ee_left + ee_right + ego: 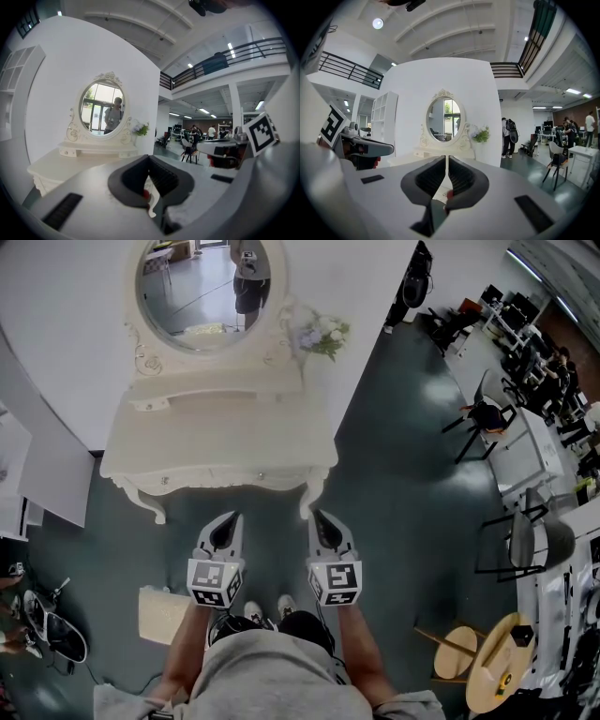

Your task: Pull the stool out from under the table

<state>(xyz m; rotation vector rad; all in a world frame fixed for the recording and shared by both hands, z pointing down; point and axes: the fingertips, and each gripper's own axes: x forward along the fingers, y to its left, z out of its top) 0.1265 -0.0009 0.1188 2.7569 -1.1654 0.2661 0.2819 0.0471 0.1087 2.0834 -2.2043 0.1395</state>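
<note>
White wall [75, 334], oval mirror [208, 287], dark teal floor [394, 474]

Your left gripper [229, 521]: jaws pressed together, nothing between them | your right gripper [320, 518]: jaws together, empty | pose: both side by side, apart, pointing forward, tipped slightly down | your left forearm [187, 645] and right forearm [362, 652]: stretched forward, roughly parallel

Head view looks steeply down, both gripper views level, sharing the dressing table [216, 442]
</note>
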